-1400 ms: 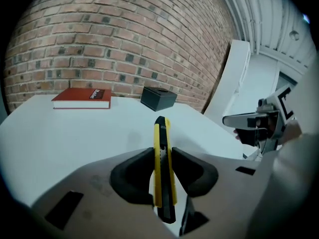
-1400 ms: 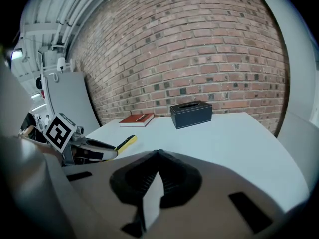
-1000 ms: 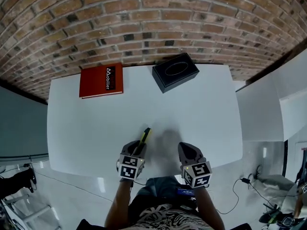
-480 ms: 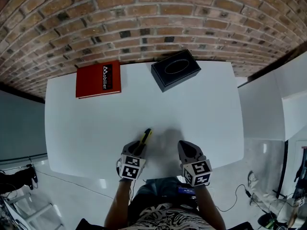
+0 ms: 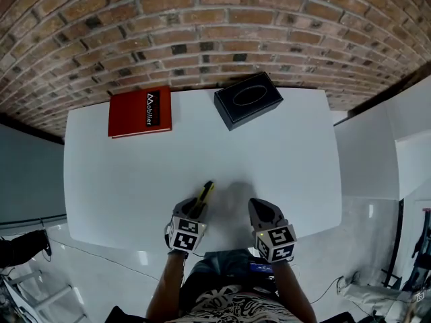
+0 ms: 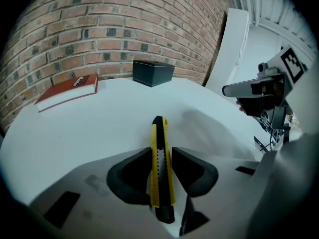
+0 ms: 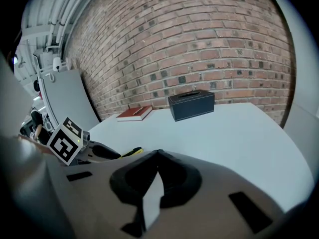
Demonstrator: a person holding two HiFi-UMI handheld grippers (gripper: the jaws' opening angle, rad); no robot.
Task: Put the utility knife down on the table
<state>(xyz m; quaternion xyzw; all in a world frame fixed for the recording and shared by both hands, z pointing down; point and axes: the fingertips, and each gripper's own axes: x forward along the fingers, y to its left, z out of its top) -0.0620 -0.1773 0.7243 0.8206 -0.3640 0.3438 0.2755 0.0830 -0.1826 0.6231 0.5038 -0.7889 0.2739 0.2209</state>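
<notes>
A slim yellow-and-black utility knife (image 6: 158, 131) is clamped in the jaws of the left gripper (image 6: 160, 152), at the lower centre of the head view, over the near edge of the white table (image 5: 283, 160). The jaws of the right gripper (image 7: 157, 154) are pressed together.

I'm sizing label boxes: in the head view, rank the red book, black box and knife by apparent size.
1. Red book and black box: nearly alike, the book perhaps slightly bigger.
2. Knife: clearly smallest, its rear hidden in the left gripper.
</notes>
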